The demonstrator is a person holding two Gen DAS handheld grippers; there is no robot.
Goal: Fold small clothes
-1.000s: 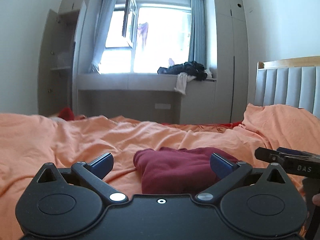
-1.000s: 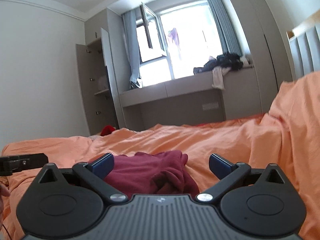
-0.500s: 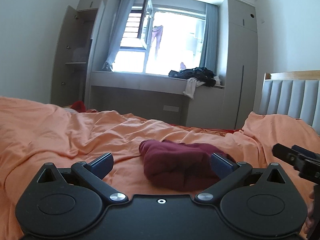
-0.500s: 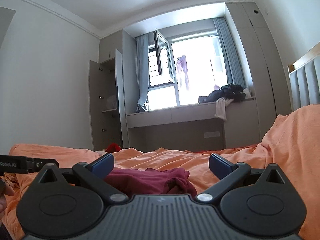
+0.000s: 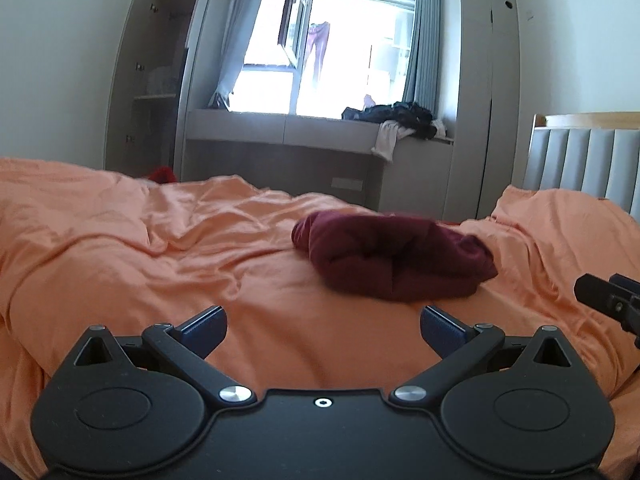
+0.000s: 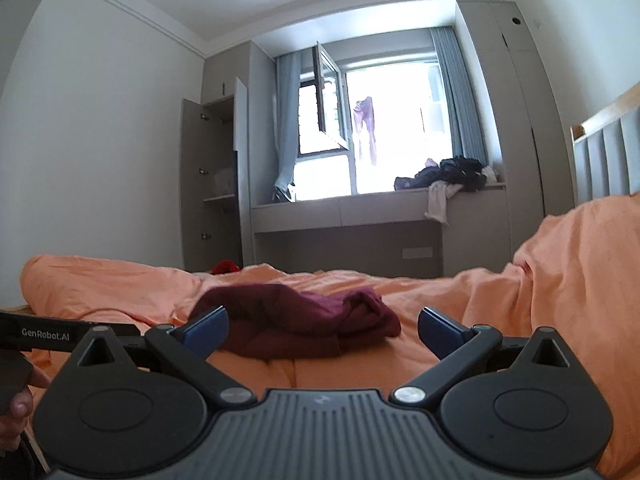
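Observation:
A dark red garment [image 5: 394, 258] lies bunched on the orange bedsheet [image 5: 160, 248], ahead and to the right of my left gripper [image 5: 323, 330]. That gripper is open with nothing between its blue pads. In the right wrist view the same garment [image 6: 296, 322] lies just ahead and left of my right gripper [image 6: 323, 330], also open and holding nothing; its left pad overlaps the cloth's near edge in the image. The right gripper's tip [image 5: 608, 300] shows at the left wrist view's right edge. The left gripper's body [image 6: 64, 334] and a hand [image 6: 20, 404] show at the left.
A padded grey headboard [image 5: 584, 160] stands at the right. Beyond the bed are a window ledge with a pile of dark clothes [image 5: 394, 114], an open wardrobe [image 5: 156, 80], and something red [image 5: 162, 174] past the bed's far edge. The sheet rises in a hump [image 6: 580, 264] at the right.
Both grippers have drawn back from the garment and risen a little; the cloth now lies farther ahead of them. Both stayed open. The garment itself has not moved.

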